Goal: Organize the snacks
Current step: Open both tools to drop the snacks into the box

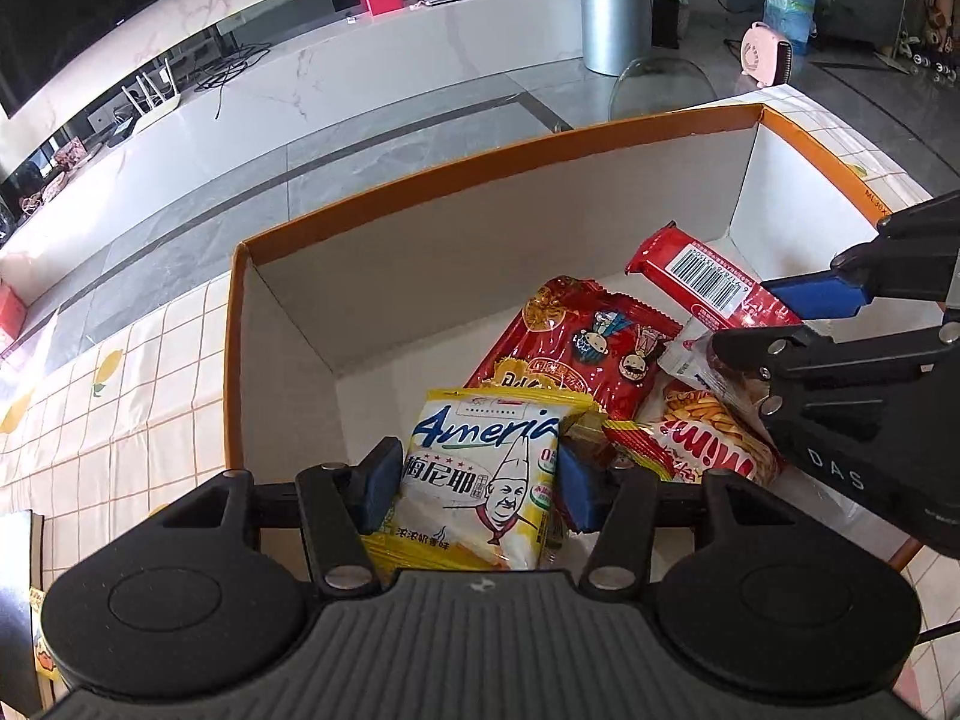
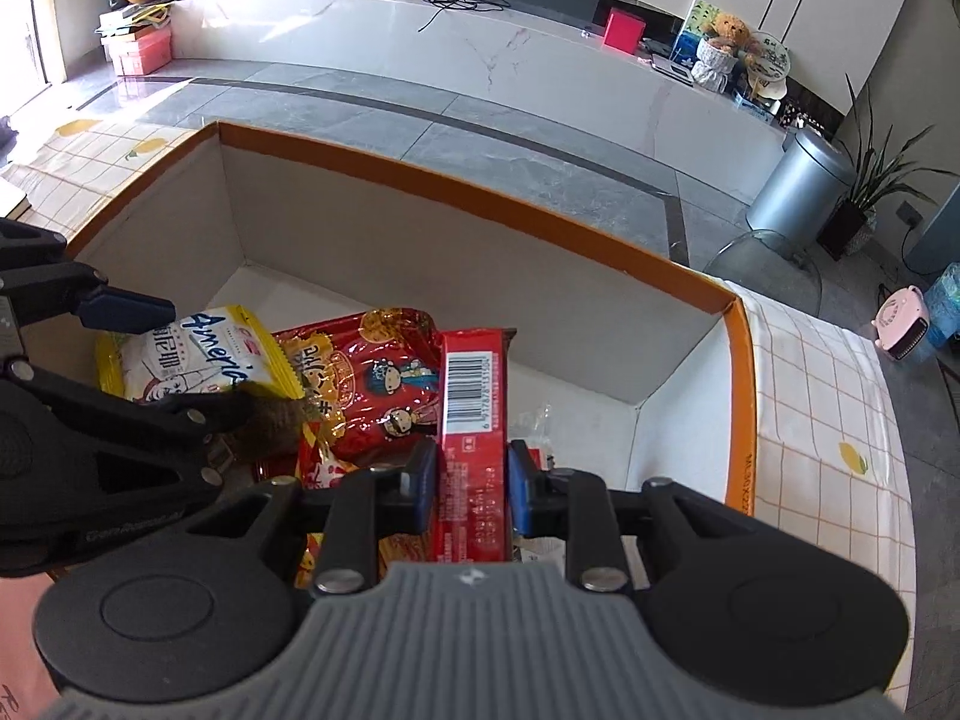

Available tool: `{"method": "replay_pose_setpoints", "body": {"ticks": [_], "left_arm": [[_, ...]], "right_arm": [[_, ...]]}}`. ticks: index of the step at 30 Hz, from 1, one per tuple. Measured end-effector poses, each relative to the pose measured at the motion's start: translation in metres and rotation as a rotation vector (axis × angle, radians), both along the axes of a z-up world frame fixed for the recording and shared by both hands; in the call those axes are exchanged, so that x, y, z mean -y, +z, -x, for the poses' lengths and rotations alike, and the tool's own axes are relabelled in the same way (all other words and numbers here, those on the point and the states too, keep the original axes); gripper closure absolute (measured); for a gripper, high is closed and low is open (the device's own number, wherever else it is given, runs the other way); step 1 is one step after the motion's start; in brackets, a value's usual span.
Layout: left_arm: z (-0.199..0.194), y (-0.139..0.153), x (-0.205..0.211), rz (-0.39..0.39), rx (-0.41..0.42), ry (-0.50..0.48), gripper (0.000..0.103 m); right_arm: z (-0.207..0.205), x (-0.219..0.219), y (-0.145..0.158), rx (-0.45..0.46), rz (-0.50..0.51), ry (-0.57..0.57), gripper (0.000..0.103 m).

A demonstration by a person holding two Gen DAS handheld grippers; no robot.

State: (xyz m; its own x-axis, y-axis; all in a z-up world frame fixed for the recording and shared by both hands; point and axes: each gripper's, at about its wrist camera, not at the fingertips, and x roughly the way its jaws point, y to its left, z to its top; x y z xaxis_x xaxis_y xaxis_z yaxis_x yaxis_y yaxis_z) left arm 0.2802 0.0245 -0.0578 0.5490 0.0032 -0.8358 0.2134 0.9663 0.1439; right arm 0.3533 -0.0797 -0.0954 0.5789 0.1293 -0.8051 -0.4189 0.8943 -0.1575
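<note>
Open cardboard box [image 1: 288, 324]: orange rim and outer face, plain white inner walls. Flat snack packet [image 1: 480, 480]: yellow border, white panel, blue lettering, cartoon chef in a white hat. Glossy foil bag [image 2: 372, 396]: red with gold print and small cartoon figures. Long slim wrapper [image 2: 474, 420]: red, bearing a white panel with a black barcode. Crinkled chip bag [image 1: 714, 438]: red and white, orange sticks pictured. Tablecloth [image 2: 822, 420]: cream, orange grid lines, scattered yellow lemons. Both grippers: black frames, blue finger pads [image 1: 384, 480].
</note>
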Motion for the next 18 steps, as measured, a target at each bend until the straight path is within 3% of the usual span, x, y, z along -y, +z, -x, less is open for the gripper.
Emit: {"method": "replay_pose_setpoints", "body": {"ticks": [7,9,13,15,18], "left_arm": [[0.003,0.006,0.0,0.005,0.015,-0.03,0.03],[0.007,0.009,0.002,-0.001,0.028,-0.041,0.029],[0.02,0.014,0.003,-0.003,0.048,-0.062,0.019],[0.026,0.017,0.004,-0.008,0.058,-0.069,0.019],[0.035,0.026,0.007,-0.038,0.083,-0.071,0.017]], "right_arm": [[0.002,0.004,0.01,-0.036,-0.057,-0.012,0.079],[0.004,0.004,0.014,-0.046,-0.068,-0.014,0.065],[0.011,0.005,0.026,-0.04,-0.07,-0.016,0.052],[0.016,0.006,0.033,-0.03,-0.079,-0.021,0.044],[0.023,0.008,0.049,-0.009,-0.086,-0.022,0.04]]}}
